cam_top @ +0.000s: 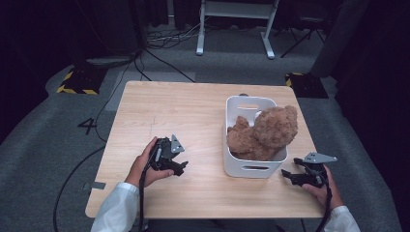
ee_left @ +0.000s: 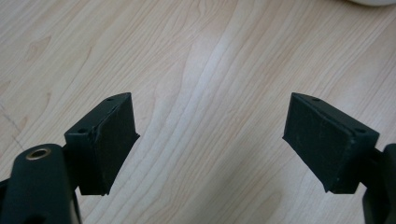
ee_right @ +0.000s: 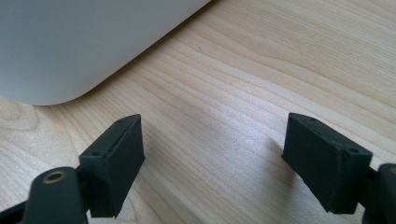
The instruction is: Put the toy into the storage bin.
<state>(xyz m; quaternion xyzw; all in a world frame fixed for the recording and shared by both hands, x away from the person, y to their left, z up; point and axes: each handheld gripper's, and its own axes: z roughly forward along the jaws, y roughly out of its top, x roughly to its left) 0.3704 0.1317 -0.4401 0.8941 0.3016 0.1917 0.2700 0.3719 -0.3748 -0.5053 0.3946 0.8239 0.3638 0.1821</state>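
- The left tongs [cam_top: 175, 167] sit in the lower left-centre of the high view, held in the person's left hand [cam_top: 145, 166], with a grey three-cornered plate on top. In the left gripper view the left tongs [ee_left: 210, 140] have their two black jaws spread wide apart, with nothing between them, just bare wood grain.
- The right tongs [cam_top: 289, 175] lie in the lower right of the high view, held by the right hand [cam_top: 323, 189], their jaws pointing toward frame left, at the near right corner of the bin. In the right gripper view the right tongs [ee_right: 212, 161] are likewise spread wide and hold nothing.
- White sleeves come in from the bottom edge on both sides, and a black cable trails from each gripper.
- The white bin [cam_top: 251, 166] stands right of centre on the table [cam_top: 169, 111], between the two tongs but nearer the right ones. Its rounded white wall [ee_right: 84, 42] takes up the upper left of the right gripper view, near those jaws without touching them.
- A brown plush teddy bear [cam_top: 266, 133] lies in the bin, its bulk rising above the rim and leaning over the right edge.
- The light wooden table stands on grey carpet; a white frame stands at the top centre, and yellow-and-black striped tape marks show at upper left and upper right.
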